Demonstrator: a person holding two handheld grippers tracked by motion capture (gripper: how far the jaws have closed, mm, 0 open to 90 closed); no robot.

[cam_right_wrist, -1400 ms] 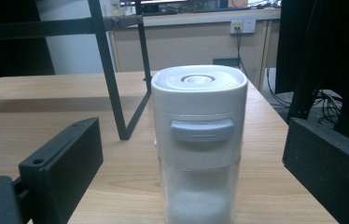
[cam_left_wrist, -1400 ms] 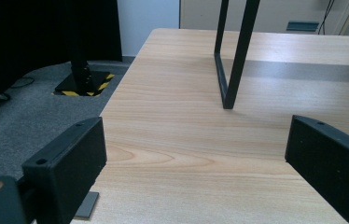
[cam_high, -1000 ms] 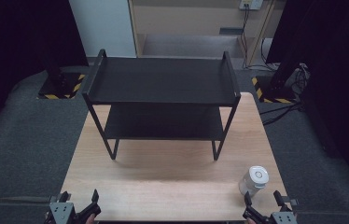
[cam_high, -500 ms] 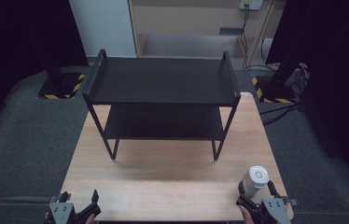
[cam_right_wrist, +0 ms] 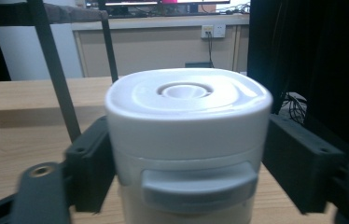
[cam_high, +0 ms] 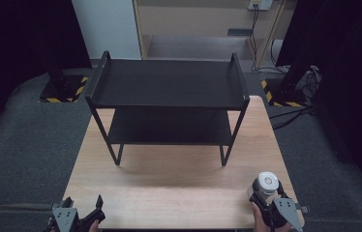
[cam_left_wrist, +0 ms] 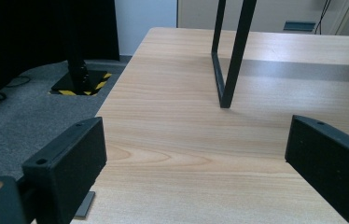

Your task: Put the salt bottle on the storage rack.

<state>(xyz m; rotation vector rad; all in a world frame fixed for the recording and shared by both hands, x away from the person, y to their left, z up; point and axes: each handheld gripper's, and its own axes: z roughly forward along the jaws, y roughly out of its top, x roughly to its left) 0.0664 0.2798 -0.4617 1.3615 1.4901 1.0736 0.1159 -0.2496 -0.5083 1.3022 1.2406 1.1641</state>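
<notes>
A white round container with a white lid (cam_high: 267, 183) stands upright near the table's front right corner. My right gripper (cam_high: 265, 194) has just closed its jaws on it, one jaw on each side. In the right gripper view the container (cam_right_wrist: 186, 140) stands close up, with a grey latch on its front, and the black pads (cam_right_wrist: 91, 163) press on its sides. My left gripper (cam_high: 83, 204) rests at the table's front left edge. In the left gripper view it (cam_left_wrist: 196, 154) is open over bare wood with nothing between its jaws.
A black two-tier metal rack (cam_high: 169, 83) stands on the far half of the wooden table (cam_high: 169, 188); one of its legs (cam_left_wrist: 231, 56) rises ahead of the left gripper. Grey carpet surrounds the table. Black stands with striped bases sit on the floor at both sides.
My right gripper has moved forward and a little left around the white container, and its jaws have closed on it. The left gripper has stayed where it was.
</notes>
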